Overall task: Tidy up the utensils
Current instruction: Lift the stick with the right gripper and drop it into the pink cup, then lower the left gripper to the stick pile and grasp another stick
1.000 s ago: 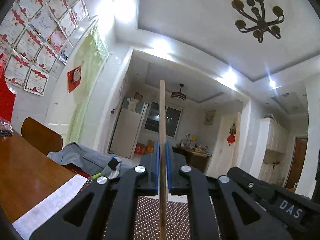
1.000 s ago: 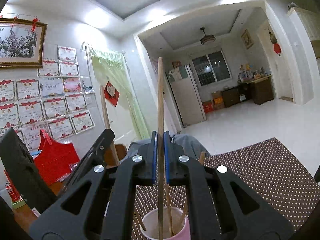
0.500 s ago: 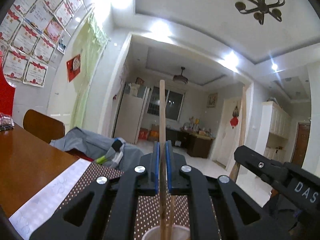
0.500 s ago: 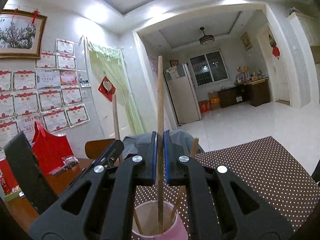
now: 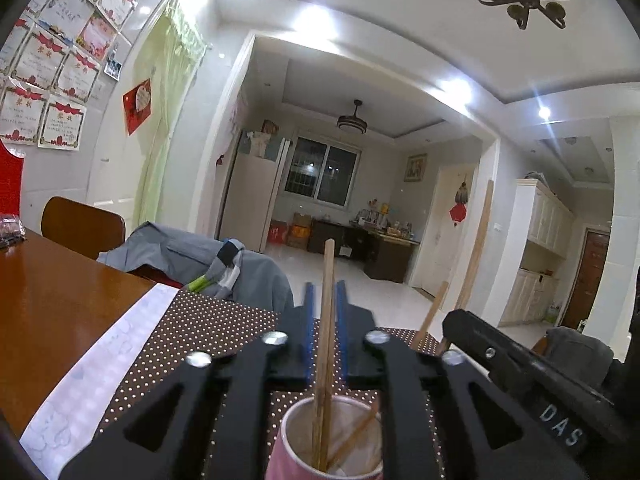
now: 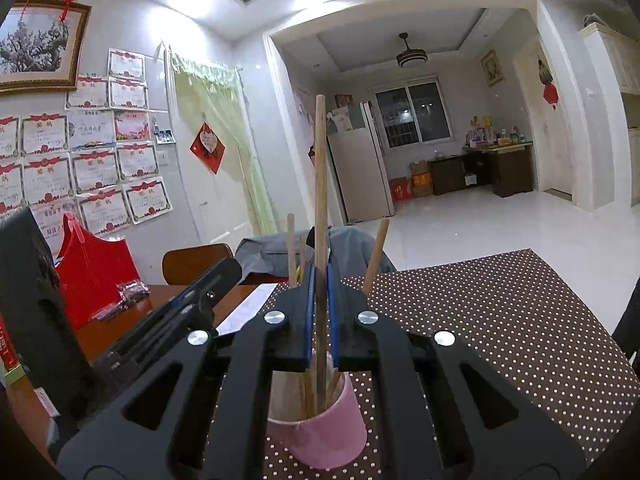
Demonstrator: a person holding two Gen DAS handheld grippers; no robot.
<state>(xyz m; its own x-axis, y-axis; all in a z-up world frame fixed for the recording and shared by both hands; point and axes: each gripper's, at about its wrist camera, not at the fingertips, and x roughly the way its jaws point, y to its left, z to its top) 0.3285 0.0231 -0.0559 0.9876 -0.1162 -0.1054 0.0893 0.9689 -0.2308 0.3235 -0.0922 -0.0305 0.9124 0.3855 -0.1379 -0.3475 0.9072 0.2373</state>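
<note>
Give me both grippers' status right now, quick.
Left gripper: jaws have just been opening, now apart; chopstick stands loose between them, lower end in the cup.
Right gripper: shut on a chopstick over the cup.

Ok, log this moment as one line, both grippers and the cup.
left gripper: open, jaws just opening, chopstick dropped into pink cup | right gripper: shut on second chopstick, tip in cup

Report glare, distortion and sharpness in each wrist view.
Left wrist view: ceiling lights blow out white; fisheye bends the doorway and walls; black vignette in the corners; cup and chopstick sharp. Right wrist view: glare patch on the wall above the certificates; frame edges curve; dotted mat crisp, no motion blur.
</note>
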